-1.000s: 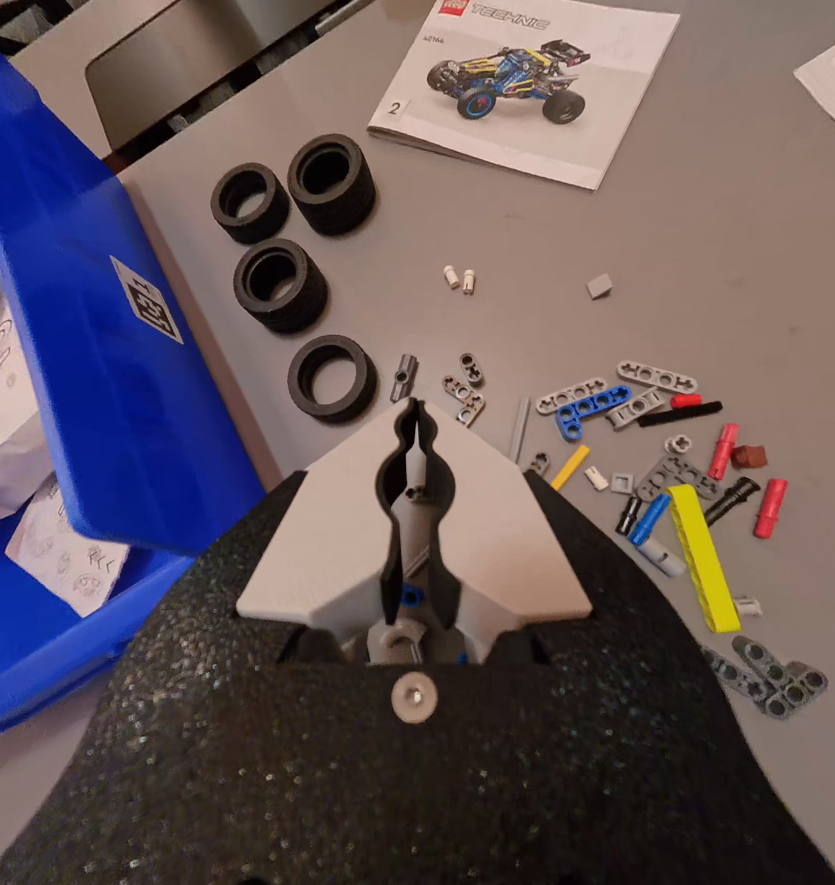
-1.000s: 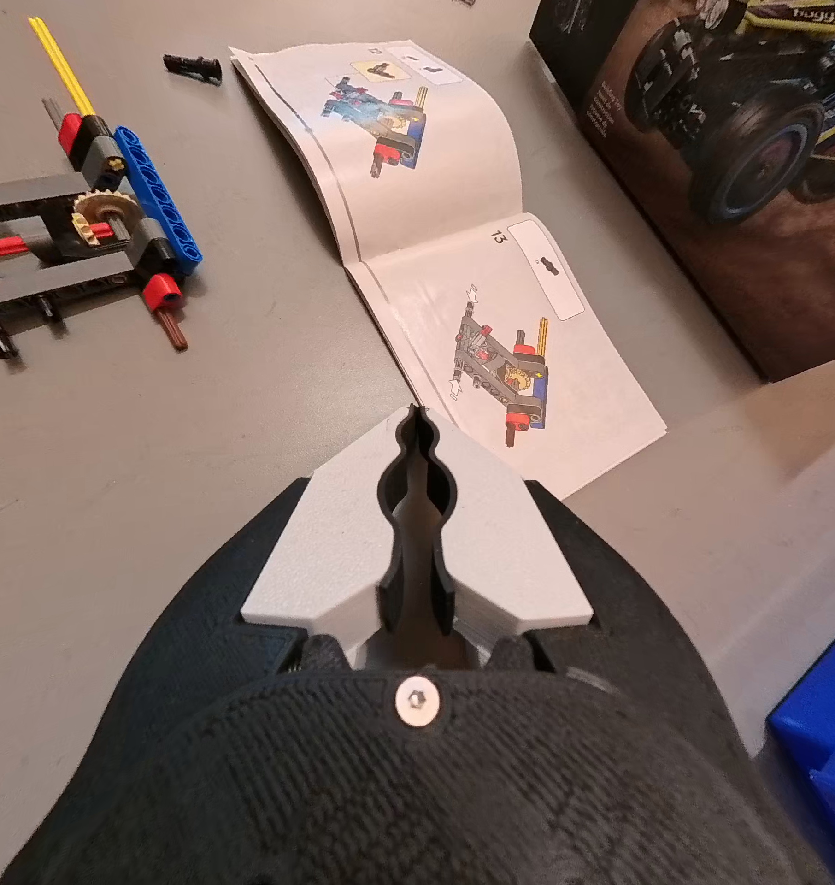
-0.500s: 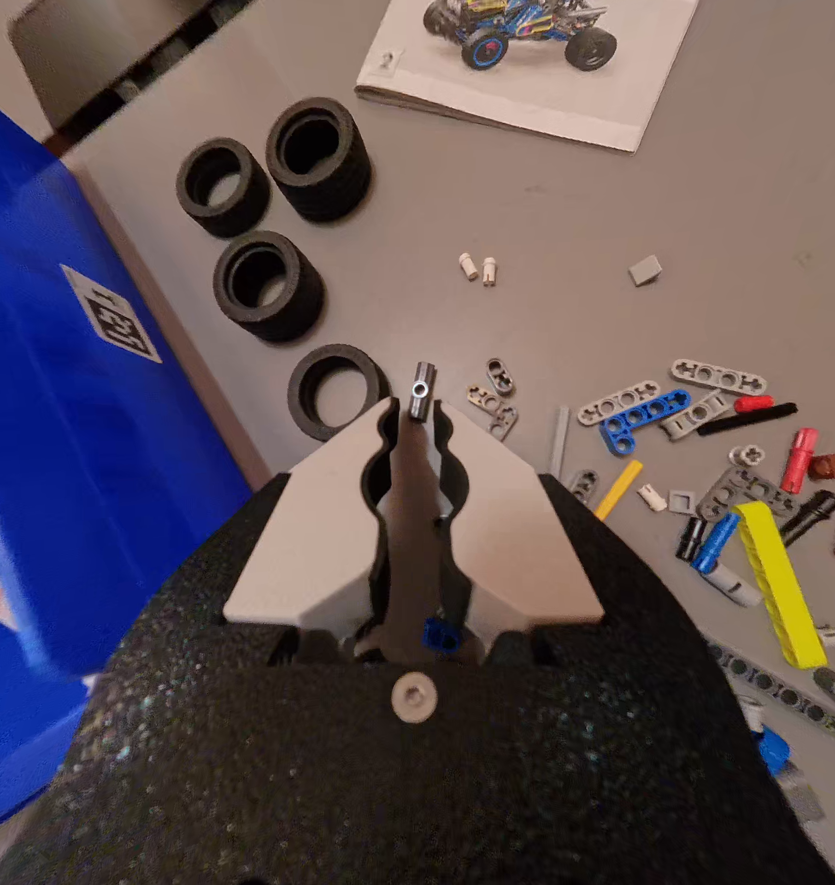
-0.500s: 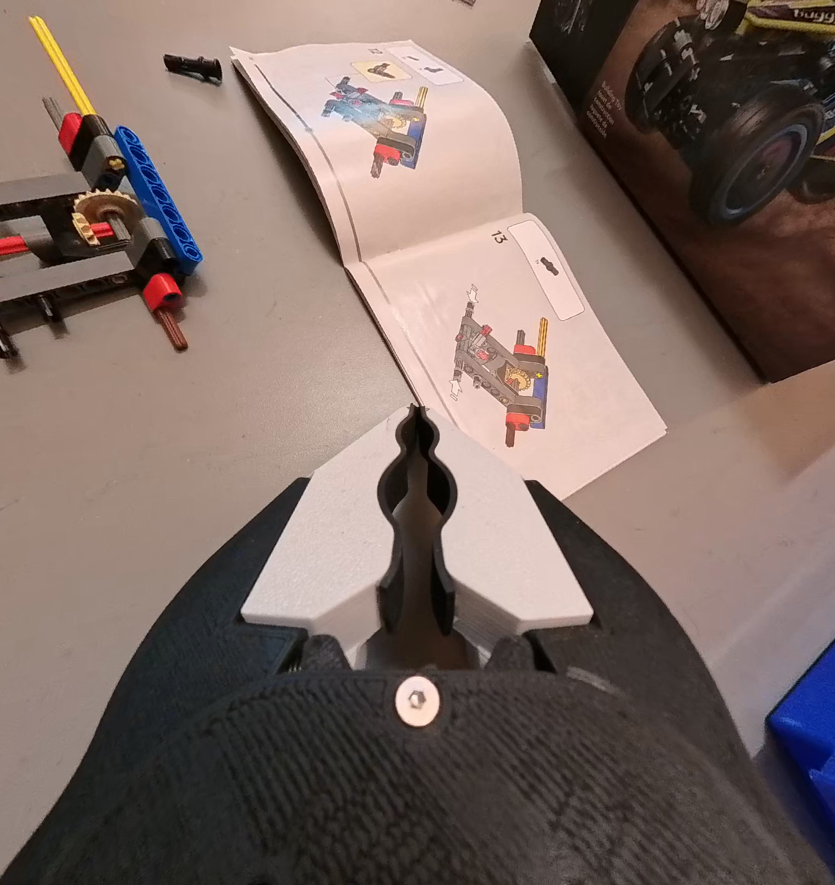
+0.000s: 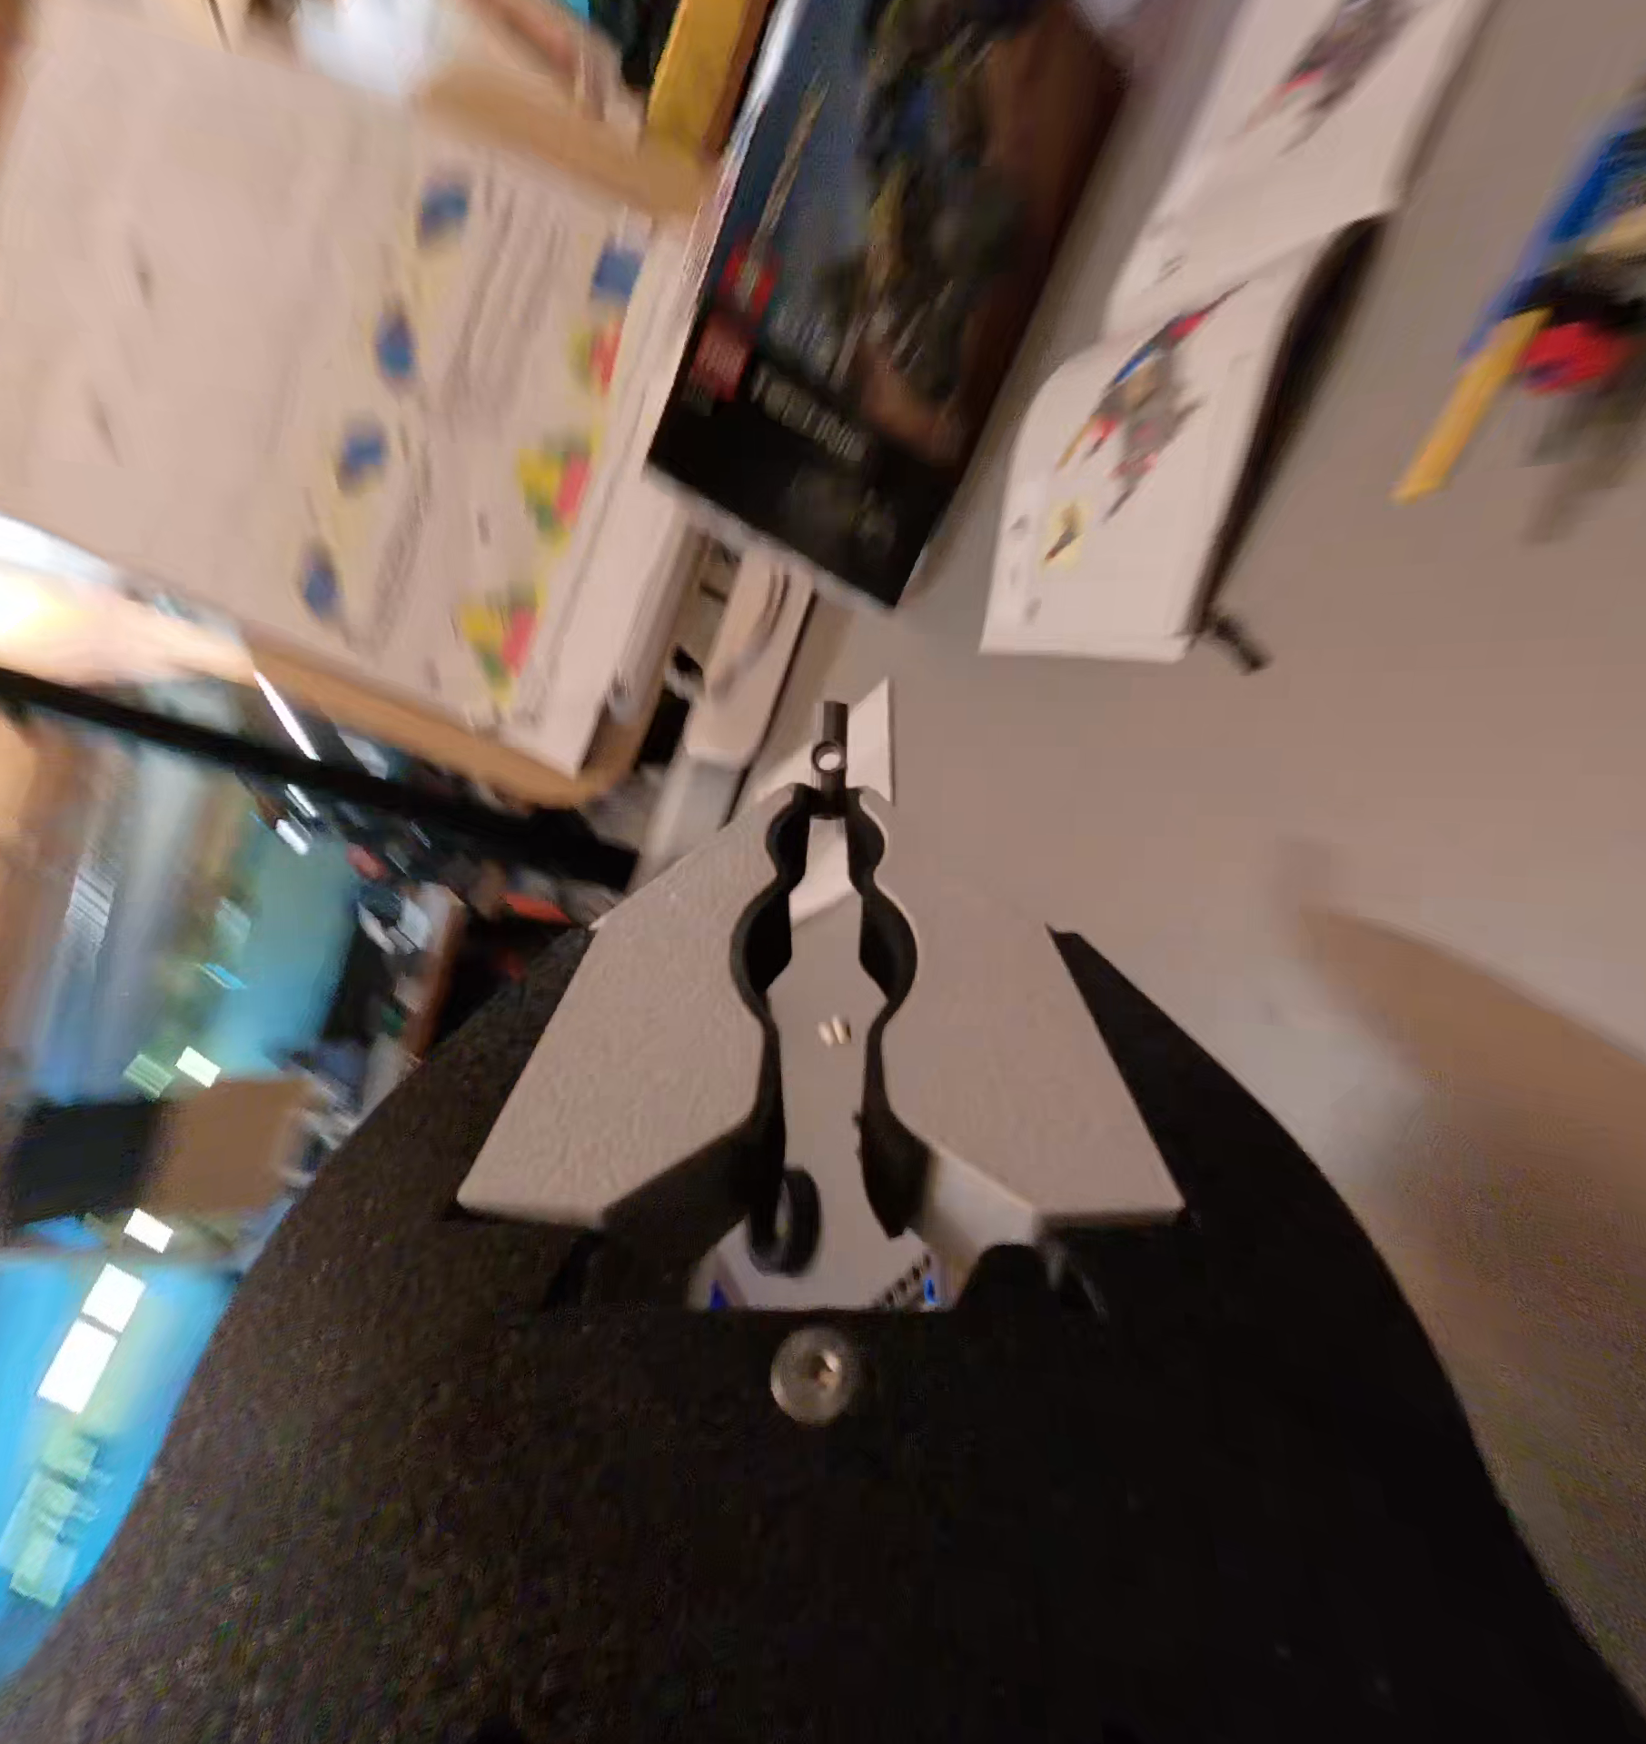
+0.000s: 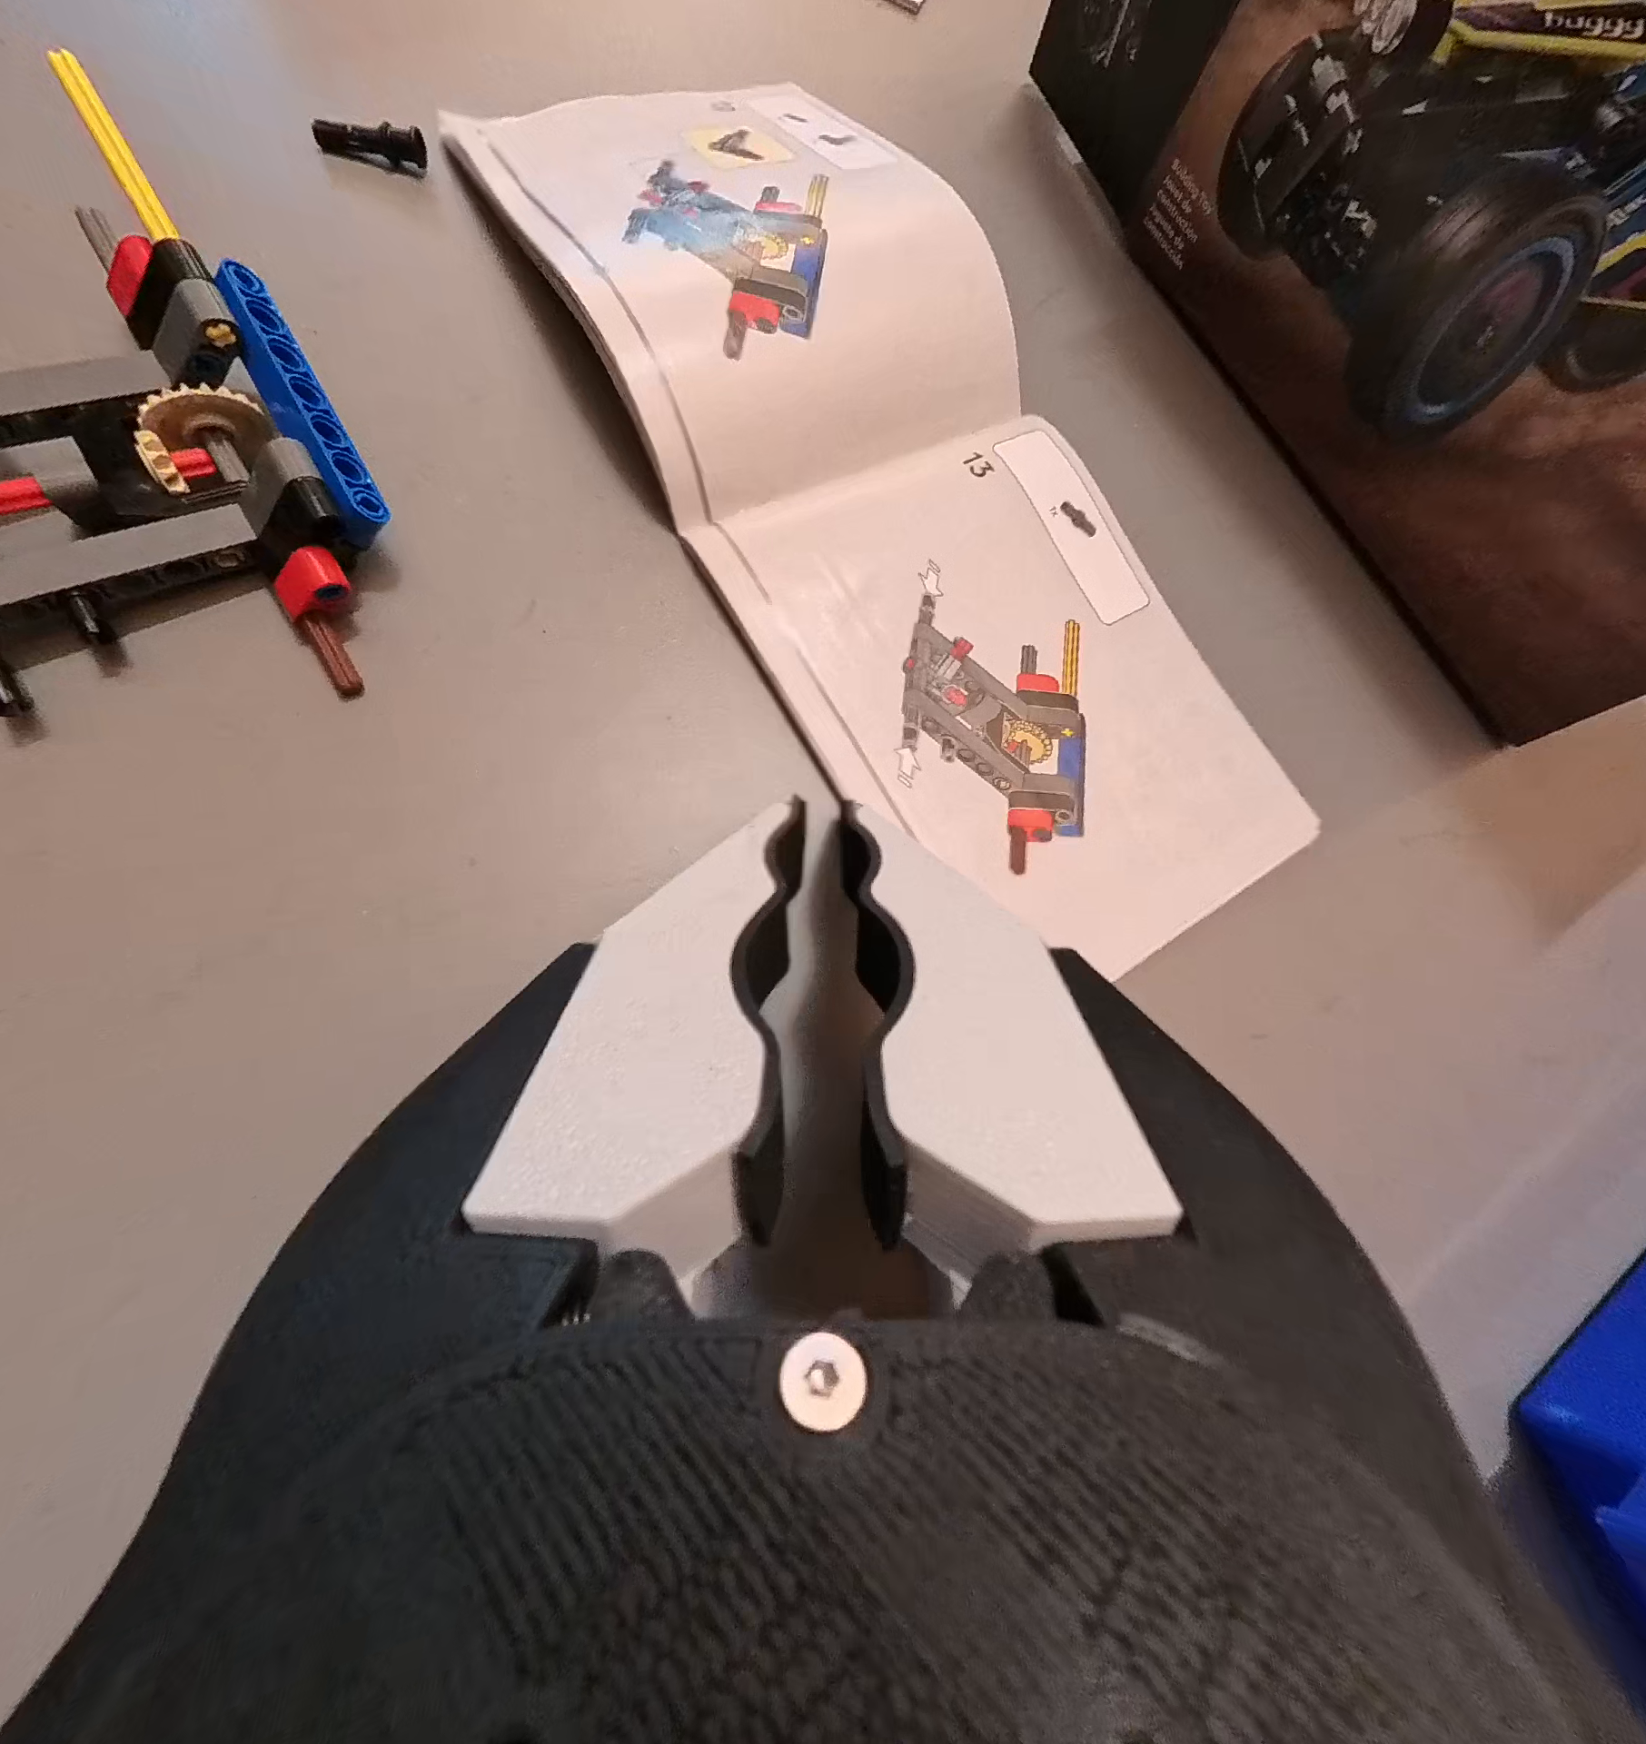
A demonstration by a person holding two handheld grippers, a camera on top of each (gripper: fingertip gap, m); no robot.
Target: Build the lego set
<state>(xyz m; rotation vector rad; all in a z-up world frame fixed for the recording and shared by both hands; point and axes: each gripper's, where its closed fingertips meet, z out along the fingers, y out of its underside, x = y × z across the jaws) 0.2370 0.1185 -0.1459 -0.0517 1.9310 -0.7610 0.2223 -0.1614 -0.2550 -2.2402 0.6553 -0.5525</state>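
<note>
Lego chassis assembly (image 6: 168, 453) lies up-left of the slightly parted, empty right gripper (image 6: 821, 812), its beams crosswise, while the left gripper (image 5: 829, 797) pinches a small grey connector (image 5: 831, 746), apparently airborne amid blur.

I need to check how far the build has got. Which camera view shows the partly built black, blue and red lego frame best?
The right wrist view: the partly built black, blue and red lego frame lies sharp on the grey table, its tan gear visible. The left wrist view shows it only as a motion-blurred smear at the upper right edge.
</note>
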